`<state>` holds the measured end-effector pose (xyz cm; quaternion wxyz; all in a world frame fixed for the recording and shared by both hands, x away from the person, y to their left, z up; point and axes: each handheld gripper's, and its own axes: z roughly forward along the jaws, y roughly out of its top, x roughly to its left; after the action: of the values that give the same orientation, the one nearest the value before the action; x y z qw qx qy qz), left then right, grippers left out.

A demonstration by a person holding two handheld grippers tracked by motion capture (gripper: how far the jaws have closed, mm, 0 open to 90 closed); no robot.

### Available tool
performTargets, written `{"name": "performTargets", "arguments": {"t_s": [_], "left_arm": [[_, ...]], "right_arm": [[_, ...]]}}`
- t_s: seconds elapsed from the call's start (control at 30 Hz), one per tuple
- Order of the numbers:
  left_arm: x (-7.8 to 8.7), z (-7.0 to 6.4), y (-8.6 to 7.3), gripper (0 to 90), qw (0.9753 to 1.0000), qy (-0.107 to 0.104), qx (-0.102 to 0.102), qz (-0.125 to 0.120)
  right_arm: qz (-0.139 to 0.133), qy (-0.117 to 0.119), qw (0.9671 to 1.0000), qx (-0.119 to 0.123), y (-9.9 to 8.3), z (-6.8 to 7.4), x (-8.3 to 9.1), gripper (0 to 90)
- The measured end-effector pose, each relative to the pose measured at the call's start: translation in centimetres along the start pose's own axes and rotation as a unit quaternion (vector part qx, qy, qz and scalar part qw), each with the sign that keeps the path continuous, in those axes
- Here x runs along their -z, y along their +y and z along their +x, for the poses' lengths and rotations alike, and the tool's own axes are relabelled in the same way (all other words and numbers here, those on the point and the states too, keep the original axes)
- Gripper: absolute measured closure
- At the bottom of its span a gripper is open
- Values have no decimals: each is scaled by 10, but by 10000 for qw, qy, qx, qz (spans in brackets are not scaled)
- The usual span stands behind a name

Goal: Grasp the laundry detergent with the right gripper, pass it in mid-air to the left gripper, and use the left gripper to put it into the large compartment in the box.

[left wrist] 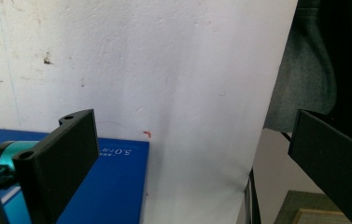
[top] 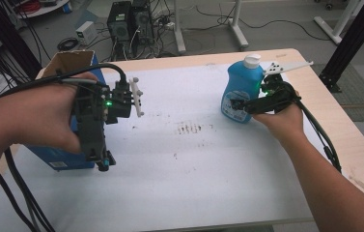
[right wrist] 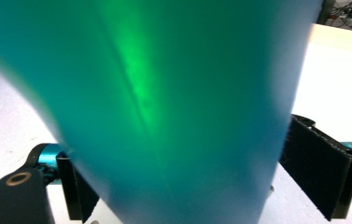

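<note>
Right claw (top: 245,104) is clamping the blue bottle (top: 241,89) around its lower body, bottle standing upright at the far right of the white mat (top: 208,169) on the table (top: 334,121). In the right gripper view the bottle (right wrist: 164,102) is sitting between both jaws, pressed against them, so it reads as a firm side grip.

Left claw (left wrist: 201,154) is hanging with jaws wide apart, holding nothing, pointing down over the near edge of the mat beside the blue cardboard box (top: 66,108). Box is open-topped, standing at the left side.

Risks, as I'm judging them:
- grip is sitting low on a tall bottle with its white cap (top: 252,60) well above, so any quick tilt is likely swinging the top over and twisting it in the jaws
- plastic wall looks smooth and squeezable, so it may be slipping or buckling under load
- left gripper cable (top: 49,79) is draping across the box, could drag it
</note>
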<state>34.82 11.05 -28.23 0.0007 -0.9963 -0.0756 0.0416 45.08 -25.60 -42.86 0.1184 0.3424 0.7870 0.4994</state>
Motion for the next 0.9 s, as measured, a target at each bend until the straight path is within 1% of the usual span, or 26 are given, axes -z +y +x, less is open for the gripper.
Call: {"name": "performTargets", "arguments": {"t_s": [0.13, 0.17, 0.27, 0.3, 0.33, 0.4, 0.47, 0.5, 0.67, 0.7, 0.9], "left_arm": [[0, 0, -1, 18, 10000, 8, 1, -5], [0, 0, -1, 17, 10000, 10, 6, -10], [0, 0, -1, 18, 10000, 9, 5, 0], [0, 0, -2, 18, 10000, 7, 11, 12], [0, 0, -2, 18, 10000, 7, 11, 12], [0, 0, -2, 17, 10000, 7, 14, -2], [0, 0, -1, 17, 10000, 9, 18, -15], [0, 0, -1, 18, 10000, 13, 6, -13], [0, 0, -1, 18, 10000, 9, 31, -23], [0, 0, -1, 18, 10000, 8, 9, -12], [-1, 1, -2, 18, 10000, 4, 10, -6]], "right_arm": [[9, 21, 10000, -54, -1, 0, -2, 137], [-11, 8, 10000, -32, -1, 0, -1, 171], [-42, 3, 10000, -20, -1, 1, -1, 175], [-74, -19, 10000, 31, -1, 1, -1, 190], [-74, -19, 10000, 31, -1, 1, -1, 190], [-89, 18, 9999, 52, -1, 2, 0, 233], [-106, 22, 9999, 68, 0, 2, 0, 240], [-112, 30, 9999, 87, 0, 2, 0, 265], [-143, 68, 9998, 118, 0, 3, -1, 286], [-134, 102, 9998, 129, -1, 4, -2, 317], [-182, 95, 9997, 145, -1, 4, -3, 330]]}}
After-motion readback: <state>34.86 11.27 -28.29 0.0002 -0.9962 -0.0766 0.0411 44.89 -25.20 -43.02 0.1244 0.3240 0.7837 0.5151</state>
